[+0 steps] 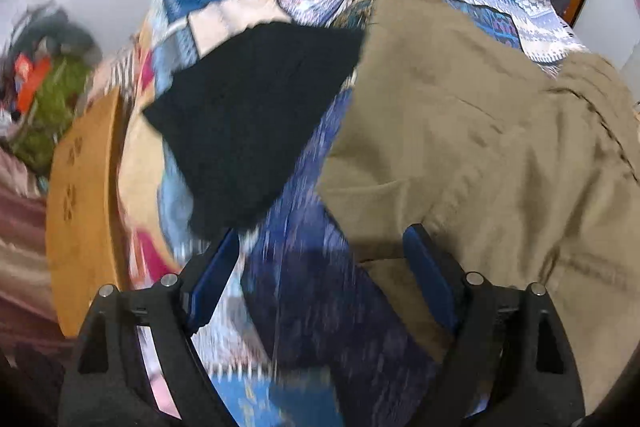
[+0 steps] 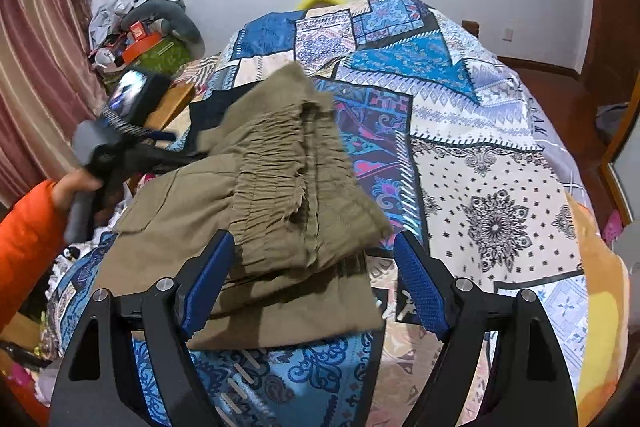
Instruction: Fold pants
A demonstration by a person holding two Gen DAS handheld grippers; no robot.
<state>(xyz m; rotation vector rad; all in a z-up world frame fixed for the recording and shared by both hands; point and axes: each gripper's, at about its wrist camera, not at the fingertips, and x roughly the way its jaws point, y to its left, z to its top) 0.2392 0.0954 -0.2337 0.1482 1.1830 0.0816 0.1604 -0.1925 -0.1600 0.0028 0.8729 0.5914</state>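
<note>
Olive-khaki pants (image 2: 272, 211) lie folded in layers on a blue patchwork bedspread (image 2: 460, 131), elastic waistband up. My right gripper (image 2: 314, 247) is open just above the near edge of the pants, holding nothing. My left gripper (image 1: 320, 247) is open and empty over the bedspread, with the pants (image 1: 480, 147) to its right and its right finger (image 1: 424, 259) against the cloth edge. In the right wrist view the left gripper (image 2: 168, 143) reaches in from the left, at the pants' left side. The left wrist view is motion-blurred.
A black garment (image 1: 248, 123) lies on the bed left of the pants. A wooden stool (image 1: 80, 203) stands by the bed's left side. A pile of clutter (image 2: 144, 35) sits by the pink curtain (image 2: 36, 67). A wooden door (image 2: 612, 27) is at the right.
</note>
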